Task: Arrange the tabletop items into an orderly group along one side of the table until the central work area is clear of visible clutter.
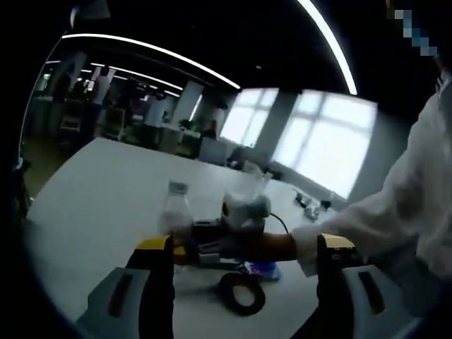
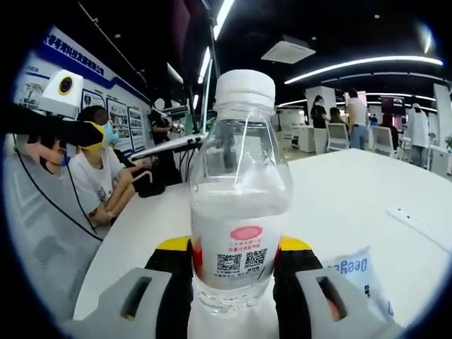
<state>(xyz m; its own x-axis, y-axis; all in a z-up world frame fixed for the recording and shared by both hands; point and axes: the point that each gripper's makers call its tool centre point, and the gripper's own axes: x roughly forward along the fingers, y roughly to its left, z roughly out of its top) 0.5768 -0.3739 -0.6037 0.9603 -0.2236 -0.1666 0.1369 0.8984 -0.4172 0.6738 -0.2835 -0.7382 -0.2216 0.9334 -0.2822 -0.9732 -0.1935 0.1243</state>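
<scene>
right gripper [image 2: 233,272]: jaws clamped on water bottle [image 2: 239,205], upright on the desk [image 2: 353,198] | left gripper [image 1: 244,272]: jaws apart, holding nothing | tape roll [image 1: 241,292]: flat on desk, near the bottle [image 1: 176,212] | blue packet [image 2: 360,279]: beside bottle

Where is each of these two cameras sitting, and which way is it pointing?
Left gripper view: rides on the left gripper, looking across the white table at the right gripper, a tape roll and a white sleeve.
Right gripper view: rides on the right gripper, facing the water bottle between its jaws.
Shared: bottle and table.
</scene>
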